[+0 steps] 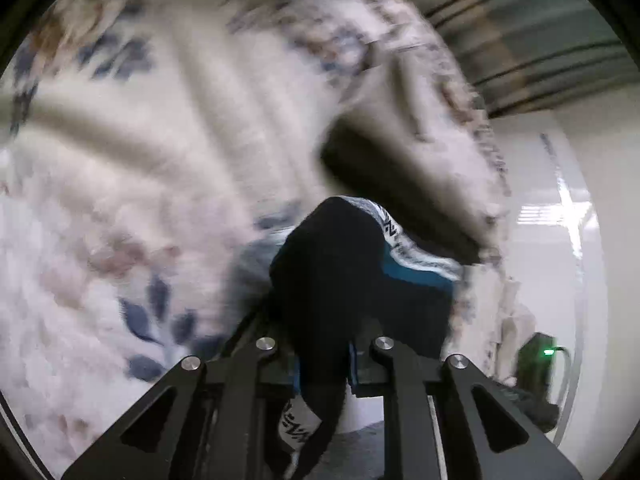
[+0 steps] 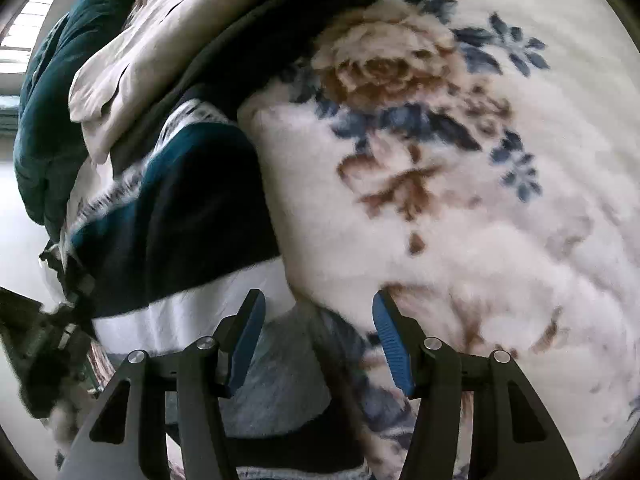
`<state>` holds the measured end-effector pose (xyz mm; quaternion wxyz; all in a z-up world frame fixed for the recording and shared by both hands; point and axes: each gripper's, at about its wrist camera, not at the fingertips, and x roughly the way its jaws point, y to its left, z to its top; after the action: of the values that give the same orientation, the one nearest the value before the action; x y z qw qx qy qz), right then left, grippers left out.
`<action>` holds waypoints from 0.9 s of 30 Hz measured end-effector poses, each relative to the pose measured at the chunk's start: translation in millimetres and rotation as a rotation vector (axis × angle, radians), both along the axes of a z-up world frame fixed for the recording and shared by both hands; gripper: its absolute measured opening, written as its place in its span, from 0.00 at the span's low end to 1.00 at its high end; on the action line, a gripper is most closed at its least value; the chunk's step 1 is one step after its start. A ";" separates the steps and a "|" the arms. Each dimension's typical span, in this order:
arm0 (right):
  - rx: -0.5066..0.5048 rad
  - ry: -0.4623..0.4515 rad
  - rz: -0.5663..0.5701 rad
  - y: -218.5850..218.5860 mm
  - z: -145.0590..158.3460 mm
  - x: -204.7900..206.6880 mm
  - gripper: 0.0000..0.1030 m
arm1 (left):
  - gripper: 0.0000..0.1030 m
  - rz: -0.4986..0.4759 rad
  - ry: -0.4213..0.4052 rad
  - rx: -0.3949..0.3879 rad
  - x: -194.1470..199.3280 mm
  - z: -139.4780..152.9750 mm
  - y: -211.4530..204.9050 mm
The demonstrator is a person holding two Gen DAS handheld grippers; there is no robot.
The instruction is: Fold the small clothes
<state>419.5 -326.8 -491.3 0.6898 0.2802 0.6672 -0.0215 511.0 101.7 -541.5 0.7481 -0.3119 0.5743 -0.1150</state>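
Left gripper pinches dark navy garment, lifted above floral blanket. Right gripper spread, empty, beside it. Judged mid-fold; next move: right gripper takes free edge

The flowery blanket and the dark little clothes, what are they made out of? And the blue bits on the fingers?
The flowery blanket looks like fluffy fleece: its surface is fuzzy and the printed roses have soft edges. The dark garment seems a stretchy knit fabric with a patterned woven band; it is too blurred to be sure. The blue pads on the fingers look like ribbed rubber, matte.
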 end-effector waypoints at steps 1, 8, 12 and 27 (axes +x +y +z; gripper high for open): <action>0.004 -0.003 -0.005 0.0 -2.3 4.8 0.56 | 0.13 0.003 0.017 -0.015 1.5 -9.5 3.4; 0.225 -0.032 -0.099 -9.1 -31.3 45.8 0.45 | 0.13 0.002 0.013 -0.111 6.4 -22.0 15.2; 0.306 -0.070 -0.235 -33.3 -36.0 52.3 0.03 | 0.13 0.002 0.015 -0.164 5.0 -25.4 23.0; 0.205 -0.130 -0.048 -6.1 -12.4 112.6 0.06 | 0.10 -0.017 -0.017 -0.153 42.9 -17.8 -0.5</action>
<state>532.1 -332.9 -503.7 0.6988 0.3658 0.6128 0.0486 554.0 101.2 -559.2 0.7260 -0.3622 0.5602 -0.1673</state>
